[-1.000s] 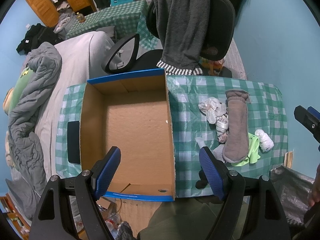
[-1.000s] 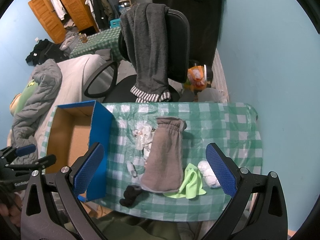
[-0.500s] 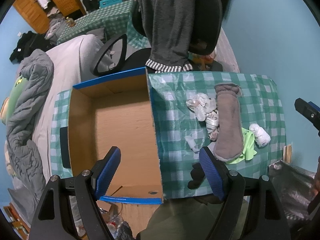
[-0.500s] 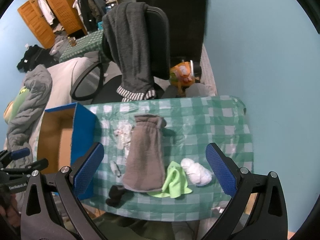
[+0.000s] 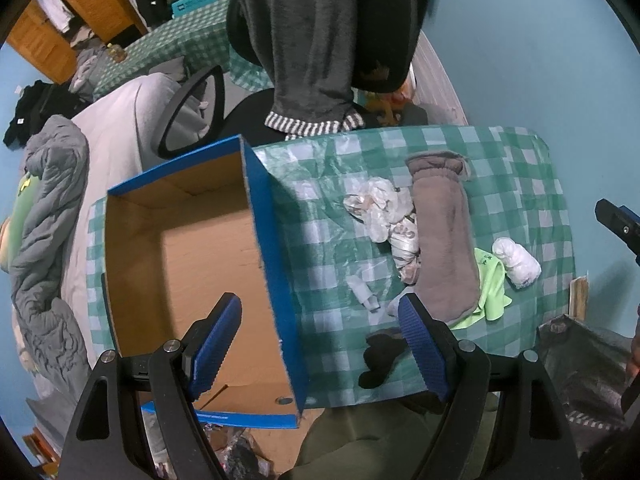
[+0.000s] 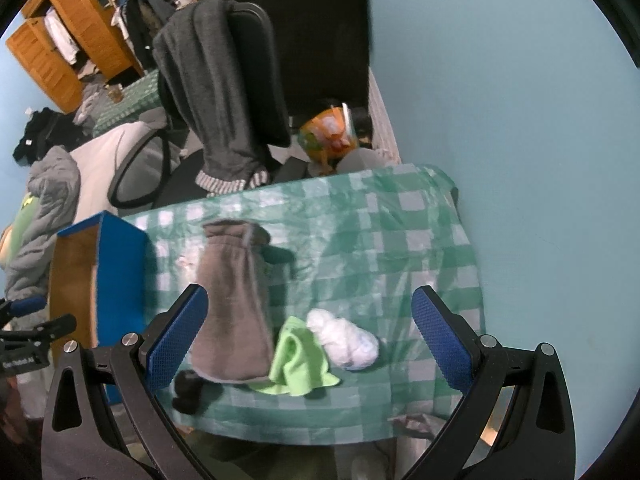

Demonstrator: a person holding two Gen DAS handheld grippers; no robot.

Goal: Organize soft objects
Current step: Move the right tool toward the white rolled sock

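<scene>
Both tools point(image 5: 320, 344) point(image 6: 310, 336) above soft objects point(image 6: 230, 308).

Dim, bluish cast; right view motion-blurred; strong fisheye edge distortion.

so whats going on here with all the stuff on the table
A person holds a gripper in each hand over a checked table. Both the left gripper and the right gripper are open and hold nothing. The cardboard box on the left shows nothing inside. A grey sock, a green cloth, a white bundle, a black item and some crumpled plastic lie loose beside it.
</scene>
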